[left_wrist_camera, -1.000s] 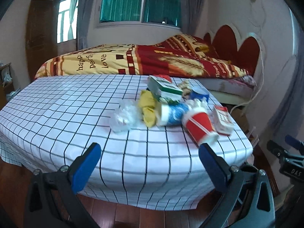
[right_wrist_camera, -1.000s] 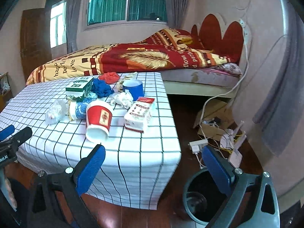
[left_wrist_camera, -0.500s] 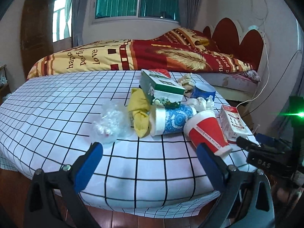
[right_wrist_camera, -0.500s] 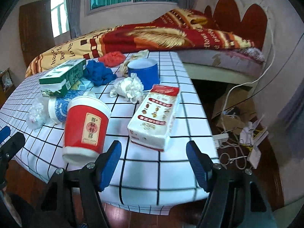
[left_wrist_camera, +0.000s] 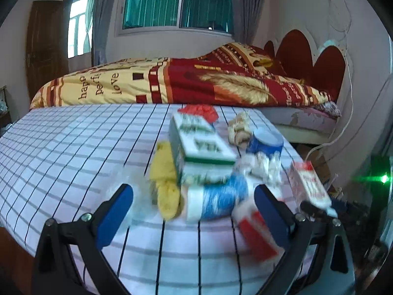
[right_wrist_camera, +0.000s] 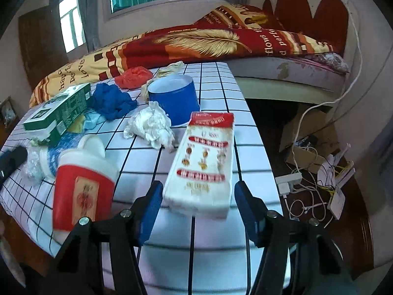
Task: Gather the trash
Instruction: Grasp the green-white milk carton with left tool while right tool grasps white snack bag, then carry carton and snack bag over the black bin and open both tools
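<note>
Trash lies on a checked tablecloth. My left gripper is open, its fingers on either side of a lying blue-and-white paper cup and a yellow rag. A green-and-white carton lies just behind. My right gripper is open, its fingers astride the near end of a red-and-white carton near the table's right edge. A red paper cup lies to its left, with crumpled white tissue and a blue tub behind.
A blue cloth, a red wad and a beige wad lie farther back. A bed stands behind the table. Cables, a power strip and a cardboard box lie on the floor at the right.
Both grippers have moved forward to the trash. The left fingers now flank the blue-and-white cup and yellow rag; the right fingers now flank the red-and-white carton.
</note>
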{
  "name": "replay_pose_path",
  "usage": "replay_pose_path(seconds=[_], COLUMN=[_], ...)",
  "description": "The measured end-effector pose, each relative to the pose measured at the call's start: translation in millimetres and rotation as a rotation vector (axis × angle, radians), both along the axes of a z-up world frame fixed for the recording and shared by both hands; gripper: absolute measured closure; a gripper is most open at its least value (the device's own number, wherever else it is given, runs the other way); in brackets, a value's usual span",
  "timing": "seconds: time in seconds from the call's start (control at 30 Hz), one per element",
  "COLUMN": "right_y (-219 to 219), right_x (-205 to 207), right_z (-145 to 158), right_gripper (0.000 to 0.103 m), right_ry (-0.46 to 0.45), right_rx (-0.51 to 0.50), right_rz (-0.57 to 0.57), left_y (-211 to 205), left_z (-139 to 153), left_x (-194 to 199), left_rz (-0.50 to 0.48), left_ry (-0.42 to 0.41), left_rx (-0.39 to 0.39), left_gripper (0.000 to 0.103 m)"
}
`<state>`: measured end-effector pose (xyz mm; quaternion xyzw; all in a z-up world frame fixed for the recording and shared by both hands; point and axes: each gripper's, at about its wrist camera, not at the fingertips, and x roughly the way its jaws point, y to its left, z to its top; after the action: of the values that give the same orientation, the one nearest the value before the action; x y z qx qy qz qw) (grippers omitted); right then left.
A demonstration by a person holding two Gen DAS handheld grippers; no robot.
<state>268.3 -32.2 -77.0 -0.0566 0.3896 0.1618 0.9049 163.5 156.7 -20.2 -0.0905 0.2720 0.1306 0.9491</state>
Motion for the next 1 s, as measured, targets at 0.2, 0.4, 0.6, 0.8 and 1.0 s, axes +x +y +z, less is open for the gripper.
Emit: replay_pose_path(seconds=[0.2,0.4,0.6,0.8,1.0], right_y=[-0.2,4.2,-1.7,-5.4,-12.4], right_x=[31.4,41.0,39.0,31.6,13.1], right_z=[-0.2,-5.7,-2.9,4.7,28.0], right_gripper=[0.041,0.042,0.051,0.051,0.051], right_ry=[0.045,0.067,0.042,0.017,-0.043], right_rx=[0.035,0.010,0.015,0.006,0.012], right_rz=[-0.007,-0.002,0.012,0.011,0.019], left_y=[-7.4,-5.6,5.8,3.0,-2.9], left_z=[2.4,-5.5,-9.9,1.3,22.7], left_x=[39.3,58.2,51.2,41.3,27.5], left_rz=[0.004,0.020,0.020,-0.006,-0.028], left_ry=[0.030,0.077,0.094,0.057,0.012], left_rx=[0.052,0.099,0.092,0.091,0.091], left_gripper=[0.004,0.021,0.048,0.048,0.048])
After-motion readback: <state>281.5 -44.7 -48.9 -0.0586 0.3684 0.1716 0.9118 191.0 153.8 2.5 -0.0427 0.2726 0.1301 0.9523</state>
